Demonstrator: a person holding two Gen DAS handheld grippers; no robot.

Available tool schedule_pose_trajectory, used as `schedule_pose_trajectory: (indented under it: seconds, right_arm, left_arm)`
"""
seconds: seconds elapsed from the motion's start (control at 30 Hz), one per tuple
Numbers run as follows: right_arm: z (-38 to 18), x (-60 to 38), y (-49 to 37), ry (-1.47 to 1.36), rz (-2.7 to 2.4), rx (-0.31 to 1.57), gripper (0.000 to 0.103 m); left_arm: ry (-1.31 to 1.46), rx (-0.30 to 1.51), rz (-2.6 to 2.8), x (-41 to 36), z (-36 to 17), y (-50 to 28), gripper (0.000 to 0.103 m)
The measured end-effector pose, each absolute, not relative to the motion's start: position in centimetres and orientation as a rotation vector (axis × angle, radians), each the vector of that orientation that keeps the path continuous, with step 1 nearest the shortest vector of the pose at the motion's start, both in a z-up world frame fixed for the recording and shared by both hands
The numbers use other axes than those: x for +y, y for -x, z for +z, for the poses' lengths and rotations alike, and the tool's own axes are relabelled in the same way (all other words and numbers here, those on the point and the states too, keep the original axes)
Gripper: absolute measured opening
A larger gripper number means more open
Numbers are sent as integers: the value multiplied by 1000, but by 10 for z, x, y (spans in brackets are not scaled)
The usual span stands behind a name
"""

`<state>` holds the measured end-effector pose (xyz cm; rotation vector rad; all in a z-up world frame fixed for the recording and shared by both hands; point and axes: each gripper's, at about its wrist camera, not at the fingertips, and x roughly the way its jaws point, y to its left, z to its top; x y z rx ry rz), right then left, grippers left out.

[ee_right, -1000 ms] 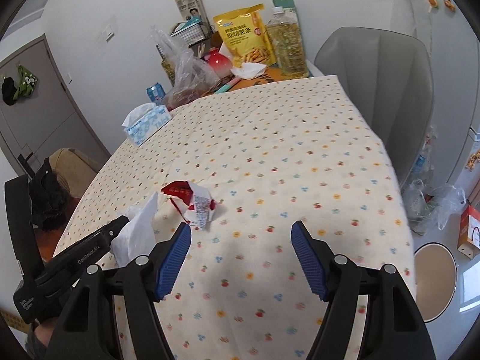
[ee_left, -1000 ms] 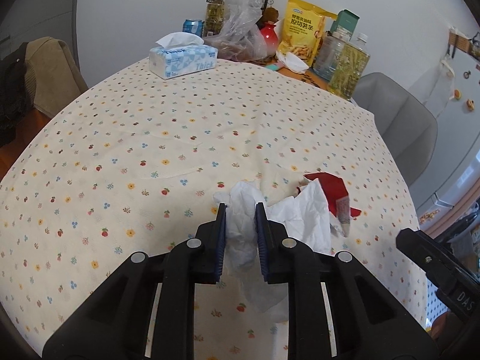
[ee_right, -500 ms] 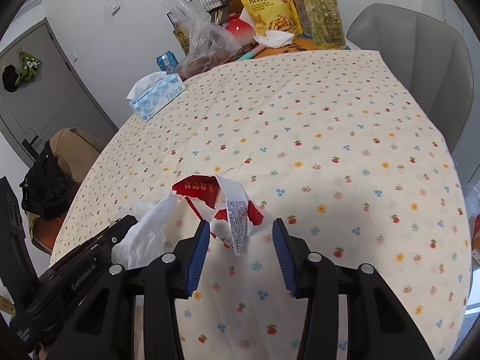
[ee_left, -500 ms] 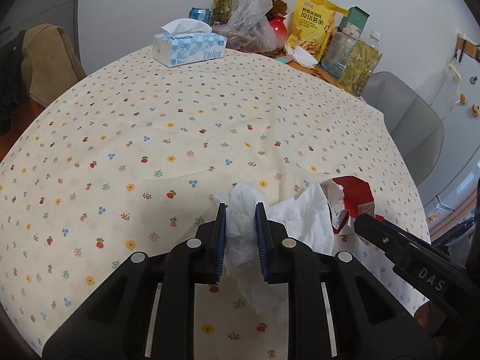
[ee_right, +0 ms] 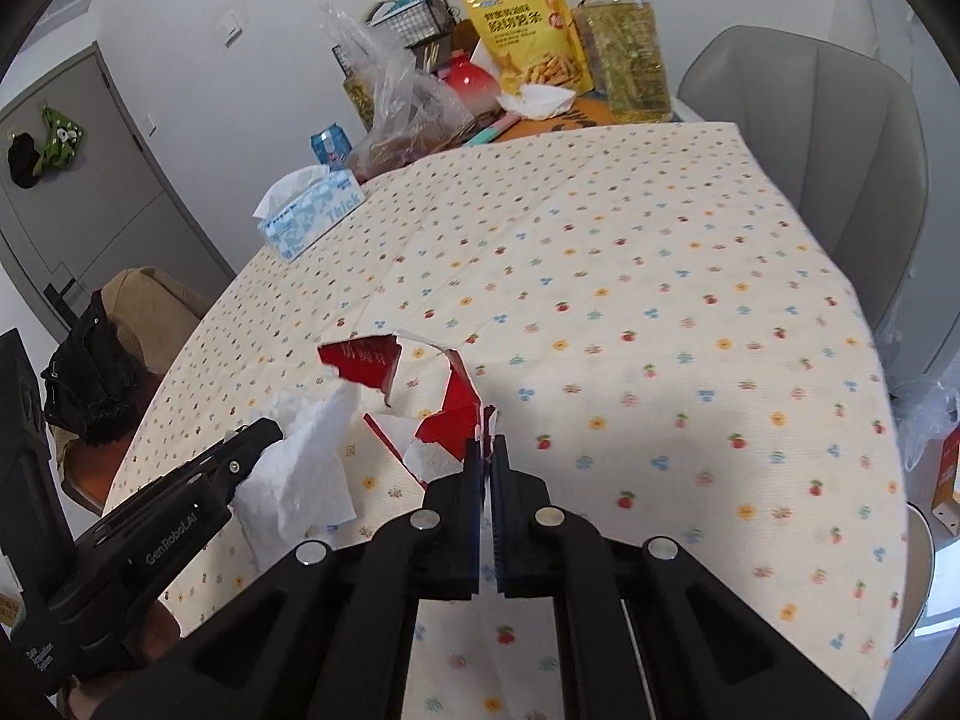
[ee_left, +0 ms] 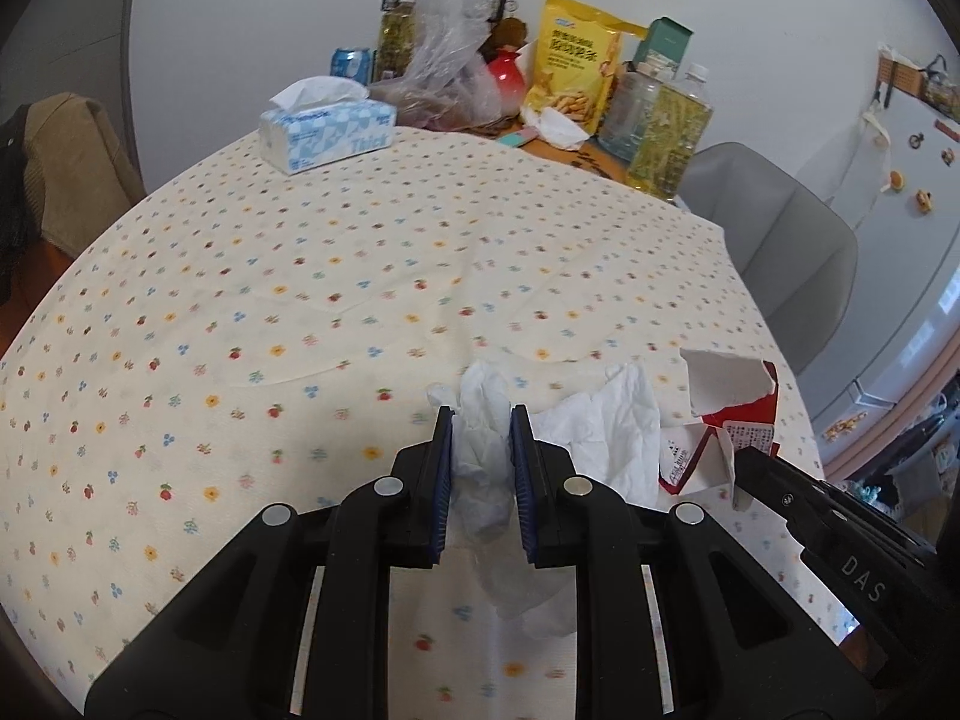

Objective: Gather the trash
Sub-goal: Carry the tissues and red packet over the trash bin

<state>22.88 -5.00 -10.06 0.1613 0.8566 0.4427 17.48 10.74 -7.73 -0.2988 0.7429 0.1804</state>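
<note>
right gripper [ee_right: 487, 450] has closed on torn red wrapper [ee_right: 456, 414]; grip point hidden.

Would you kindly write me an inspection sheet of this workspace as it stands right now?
Surface: table under a flower-print tablecloth.
Job's things: crumpled white tissue and torn red wrapper, side by side near the table's front edge.
Clutter: tissue box, plastic bag, yellow snack bag, oil bottle, blue can, all at the far end.
Grippers: left tongs shut on the tissue; right tongs shut on the wrapper's edge.
Cables: nothing seen.
Surroundings: grey chair, white wall, grey door.
</note>
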Motion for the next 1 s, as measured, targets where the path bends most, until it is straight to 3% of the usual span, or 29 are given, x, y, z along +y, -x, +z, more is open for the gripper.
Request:
schedule_pose_trajectory:
  seconds: [1.0]
  right_arm:
    - [-80, -325, -172, -374, 50, 695, 4]
  left_arm:
    - [43, 738, -180, -161, -47, -214, 18]
